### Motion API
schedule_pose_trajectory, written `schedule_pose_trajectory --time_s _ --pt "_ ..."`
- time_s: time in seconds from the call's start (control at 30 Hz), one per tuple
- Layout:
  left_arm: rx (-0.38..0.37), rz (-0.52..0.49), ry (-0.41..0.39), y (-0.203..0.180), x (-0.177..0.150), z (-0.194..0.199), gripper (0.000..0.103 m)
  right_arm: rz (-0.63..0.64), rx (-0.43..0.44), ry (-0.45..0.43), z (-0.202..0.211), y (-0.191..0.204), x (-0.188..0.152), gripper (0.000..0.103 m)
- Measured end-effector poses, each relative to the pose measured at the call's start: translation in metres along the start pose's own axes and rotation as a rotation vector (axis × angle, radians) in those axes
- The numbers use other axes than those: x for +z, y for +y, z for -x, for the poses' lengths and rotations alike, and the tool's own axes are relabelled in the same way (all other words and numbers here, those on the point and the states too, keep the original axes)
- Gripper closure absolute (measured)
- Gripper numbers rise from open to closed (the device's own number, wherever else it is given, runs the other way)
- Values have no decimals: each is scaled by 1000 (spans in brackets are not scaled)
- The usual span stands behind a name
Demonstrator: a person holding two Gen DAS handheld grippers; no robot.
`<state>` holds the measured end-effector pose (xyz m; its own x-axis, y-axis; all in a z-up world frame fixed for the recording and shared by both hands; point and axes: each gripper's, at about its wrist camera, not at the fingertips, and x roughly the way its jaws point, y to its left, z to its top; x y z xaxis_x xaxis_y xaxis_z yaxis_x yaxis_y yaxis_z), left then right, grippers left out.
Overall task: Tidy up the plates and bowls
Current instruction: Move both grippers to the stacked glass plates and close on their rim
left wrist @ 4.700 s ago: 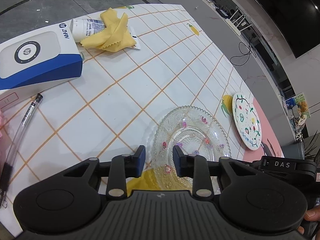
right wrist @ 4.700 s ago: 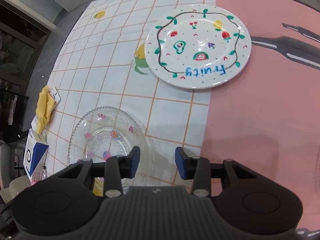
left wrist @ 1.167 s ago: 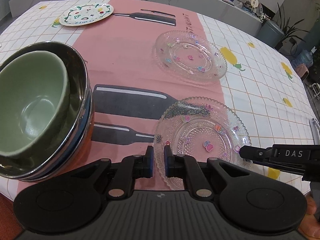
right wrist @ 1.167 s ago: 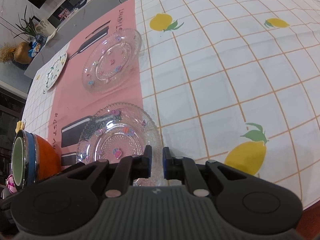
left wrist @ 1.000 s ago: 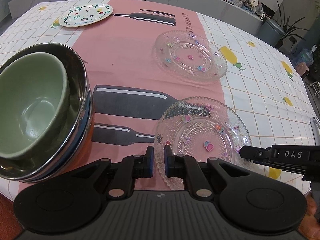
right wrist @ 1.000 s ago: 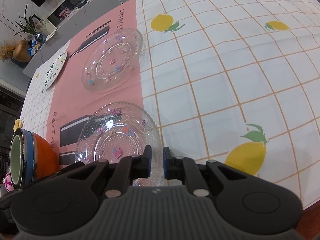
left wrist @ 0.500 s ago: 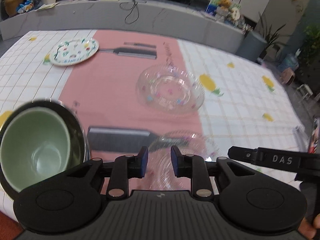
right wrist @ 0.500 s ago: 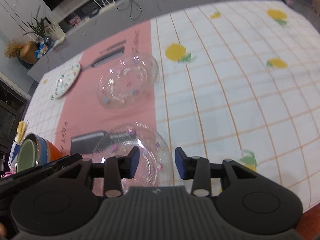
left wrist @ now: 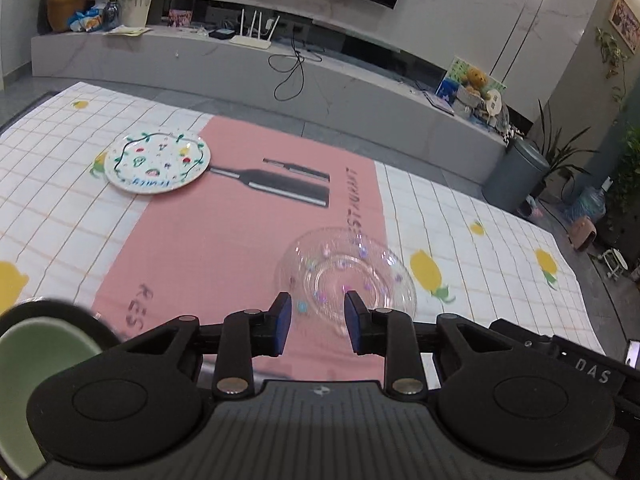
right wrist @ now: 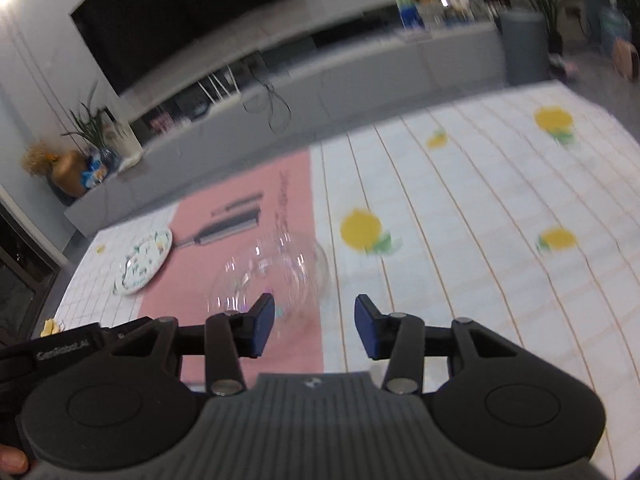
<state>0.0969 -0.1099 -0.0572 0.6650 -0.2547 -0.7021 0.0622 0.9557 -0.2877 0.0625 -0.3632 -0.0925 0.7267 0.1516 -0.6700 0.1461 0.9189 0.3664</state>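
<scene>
My left gripper (left wrist: 318, 320) hangs open and empty above the table. Beyond its fingertips a clear glass plate (left wrist: 348, 276) with small coloured dots rests on the pink strip's right edge. Farther left lies a white plate (left wrist: 157, 160) painted with fruit. A green bowl (left wrist: 36, 352) nested in a steel bowl shows at the lower left. In the blurred right wrist view, the jaws of my right gripper (right wrist: 315, 320) are opening with nothing between them. The glass plate (right wrist: 272, 276) sits just past its left finger and the white plate (right wrist: 144, 264) farther left.
The tablecloth (left wrist: 480, 248) is a white grid with lemons and a pink strip printed with a knife. Beyond the table's far edge run a grey TV bench (left wrist: 248, 64) with cables, a grey bin (left wrist: 516, 176) and plants. A thumb (right wrist: 12, 460) shows.
Both grippers were shut on the near glass plate's rim; they have let go, opened and risen, tilting up. That near plate has dropped out of view beneath them.
</scene>
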Motion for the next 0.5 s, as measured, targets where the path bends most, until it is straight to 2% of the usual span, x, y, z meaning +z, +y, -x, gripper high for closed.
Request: schedule_pose_trajectory --time_s 0.1,0.17,0.33,0.5 --pt "15 5 -26 -1 2 -10 71 15 -35 12 -16 2 7 59" --pt "27 8 -32 -1 4 -19 71 -12 -25 42 -29 -1 11 59" --pt "13 93 1 9 4 -41 71 -86 3 111 -63 -12 15 60" --pt "60 127 10 15 2 -62 71 -128 21 160 -92 -20 14 63"
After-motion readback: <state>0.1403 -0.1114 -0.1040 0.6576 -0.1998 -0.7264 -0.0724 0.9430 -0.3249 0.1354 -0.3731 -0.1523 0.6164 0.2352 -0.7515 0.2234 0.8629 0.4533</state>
